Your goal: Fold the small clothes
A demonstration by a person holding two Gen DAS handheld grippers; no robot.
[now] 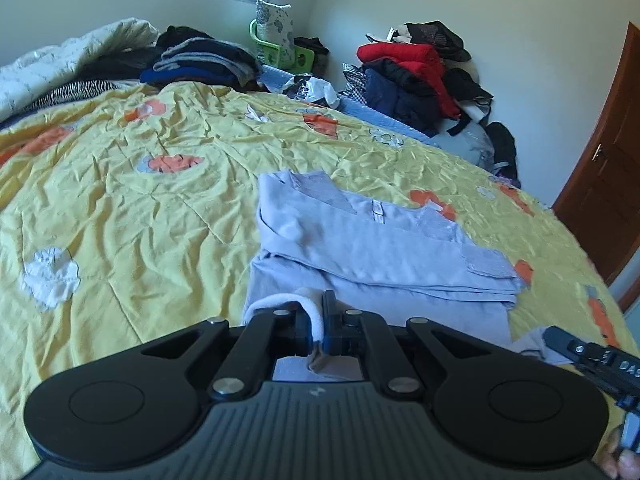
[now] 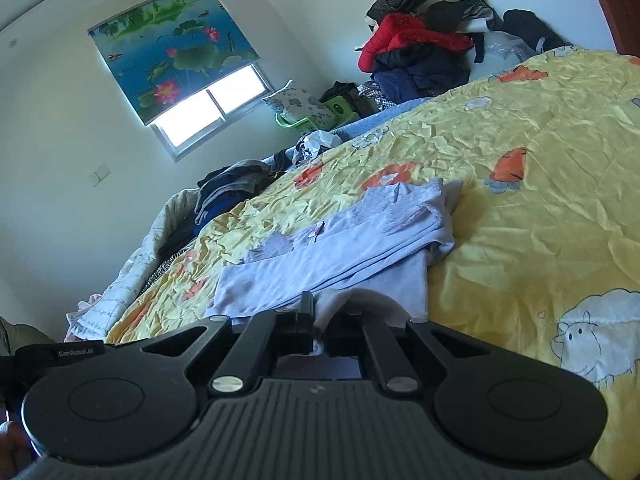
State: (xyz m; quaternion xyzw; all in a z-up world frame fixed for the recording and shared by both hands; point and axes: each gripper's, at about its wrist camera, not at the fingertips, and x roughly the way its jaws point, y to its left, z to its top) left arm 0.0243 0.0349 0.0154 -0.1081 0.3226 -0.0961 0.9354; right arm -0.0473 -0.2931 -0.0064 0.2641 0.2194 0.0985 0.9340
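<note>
Left wrist: left gripper (image 1: 319,320), right gripper (image 2: 320,322) tilted down, each pinching shirt (image 1: 380,248) hem.

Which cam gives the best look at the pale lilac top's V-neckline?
Left wrist: the pale lilac top faces the lens, with its V-neck and label in full view on the yellow quilt. Right wrist shows the top edge-on and tilted, its neckline squashed and hard to read.

Matte black left gripper (image 1: 319,322), silver screws
</note>
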